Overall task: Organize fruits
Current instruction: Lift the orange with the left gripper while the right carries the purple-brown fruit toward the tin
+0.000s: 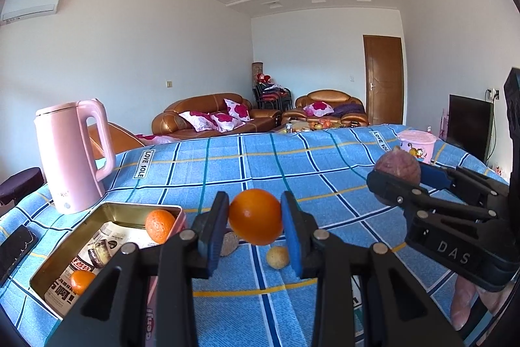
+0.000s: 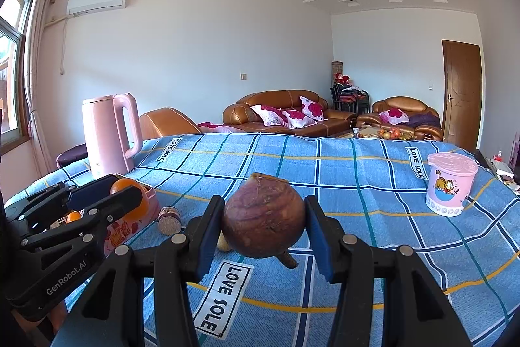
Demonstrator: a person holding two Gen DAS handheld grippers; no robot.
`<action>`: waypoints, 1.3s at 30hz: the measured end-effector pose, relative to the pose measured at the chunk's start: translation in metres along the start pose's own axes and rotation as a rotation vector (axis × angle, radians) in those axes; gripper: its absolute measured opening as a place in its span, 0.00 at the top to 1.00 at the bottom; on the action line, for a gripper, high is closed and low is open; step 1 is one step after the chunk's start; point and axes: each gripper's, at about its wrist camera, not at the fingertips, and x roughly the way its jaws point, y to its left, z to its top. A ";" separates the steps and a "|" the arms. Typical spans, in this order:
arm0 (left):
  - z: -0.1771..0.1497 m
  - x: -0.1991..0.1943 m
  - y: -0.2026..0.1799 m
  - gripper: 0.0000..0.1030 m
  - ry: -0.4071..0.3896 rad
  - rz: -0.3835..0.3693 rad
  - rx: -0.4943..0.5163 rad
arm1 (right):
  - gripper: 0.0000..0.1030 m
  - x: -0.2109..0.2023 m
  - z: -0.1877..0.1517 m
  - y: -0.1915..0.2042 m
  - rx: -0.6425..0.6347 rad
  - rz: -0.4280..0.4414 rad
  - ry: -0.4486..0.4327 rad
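Note:
My left gripper (image 1: 255,225) is shut on an orange (image 1: 255,216), held above the blue checked tablecloth just right of an open metal tin (image 1: 107,210). The tin holds two small oranges (image 1: 160,225) (image 1: 82,281) on printed paper. My right gripper (image 2: 264,225) is shut on a round purple-brown fruit (image 2: 264,215) and holds it above the cloth. That fruit also shows in the left wrist view (image 1: 397,168), to the right of the left gripper. A small yellowish fruit (image 1: 277,256) and a small greyish round thing (image 1: 229,243) lie on the cloth under the orange.
A pink kettle (image 1: 73,155) stands at the back left behind the tin. A pink lidded cartoon cup (image 2: 450,187) stands at the right on the table. A dark flat object (image 1: 14,244) lies at the far left edge. Sofas and a door are beyond the table.

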 end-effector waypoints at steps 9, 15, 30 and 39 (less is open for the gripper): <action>-0.001 -0.009 -0.003 0.66 -0.039 0.014 0.018 | 0.50 -0.007 0.000 0.003 -0.015 -0.007 -0.037; -0.001 -0.010 0.006 0.66 -0.029 0.023 -0.002 | 0.50 -0.004 0.001 0.005 -0.009 0.008 -0.023; -0.001 -0.012 0.049 0.66 -0.001 0.093 -0.060 | 0.50 0.010 0.004 0.042 -0.053 0.080 -0.001; -0.003 -0.015 0.072 0.66 0.012 0.137 -0.083 | 0.50 0.016 0.009 0.065 -0.085 0.121 0.007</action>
